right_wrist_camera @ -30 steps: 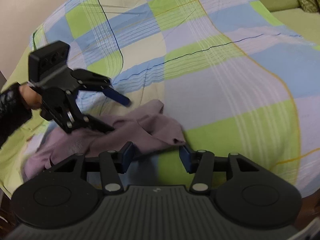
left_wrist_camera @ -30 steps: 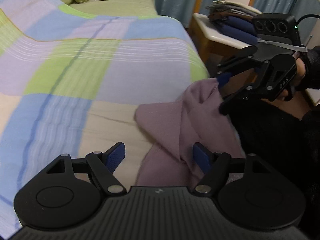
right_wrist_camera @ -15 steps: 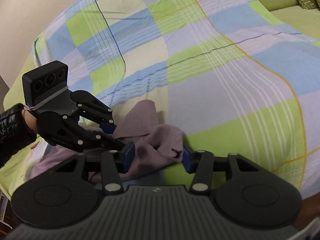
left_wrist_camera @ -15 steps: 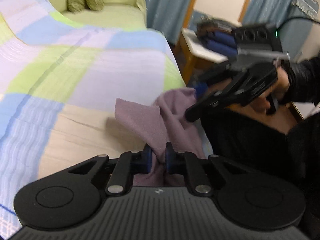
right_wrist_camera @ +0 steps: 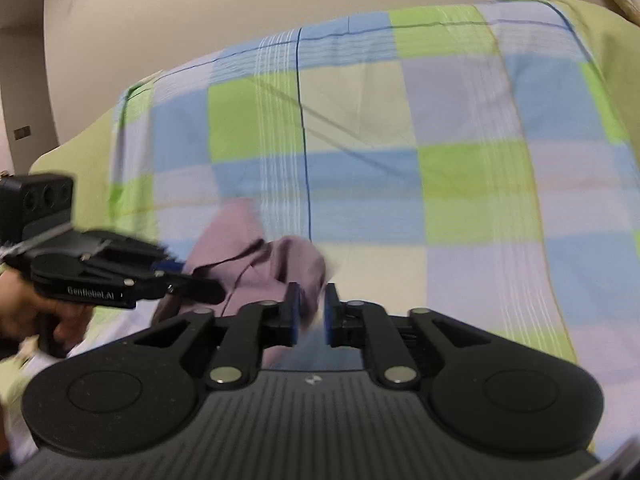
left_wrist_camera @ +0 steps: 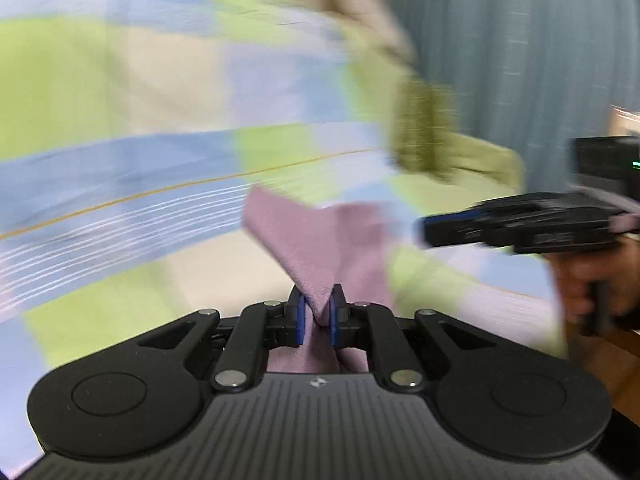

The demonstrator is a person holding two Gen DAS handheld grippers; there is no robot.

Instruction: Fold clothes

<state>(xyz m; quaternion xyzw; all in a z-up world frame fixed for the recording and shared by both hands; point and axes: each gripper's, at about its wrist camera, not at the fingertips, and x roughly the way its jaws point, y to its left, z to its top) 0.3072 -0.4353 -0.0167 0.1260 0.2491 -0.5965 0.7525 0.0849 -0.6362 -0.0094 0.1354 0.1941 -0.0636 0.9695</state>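
Observation:
A mauve garment point(left_wrist_camera: 316, 248) lies crumpled on the checked bedspread point(left_wrist_camera: 120, 184). My left gripper point(left_wrist_camera: 317, 316) is shut on a fold of it and holds the cloth raised. The garment also shows in the right wrist view point(right_wrist_camera: 256, 256). My right gripper point(right_wrist_camera: 311, 314) has its jaws nearly closed around the garment's right edge, but blur hides whether cloth is pinched. The right gripper appears in the left wrist view point(left_wrist_camera: 440, 228) beside the cloth, and the left gripper appears in the right wrist view point(right_wrist_camera: 192, 280).
The bedspread point(right_wrist_camera: 400, 160) covers the whole bed up to a beige wall point(right_wrist_camera: 240, 8). Olive cushions point(left_wrist_camera: 420, 136) and a blue curtain point(left_wrist_camera: 520, 60) stand at the far right of the left wrist view. Both views are motion-blurred.
Both grippers have lifted and swung up with the garment. My right gripper's jaws have closed from wide open to a narrow gap. My left gripper stays shut on the cloth.

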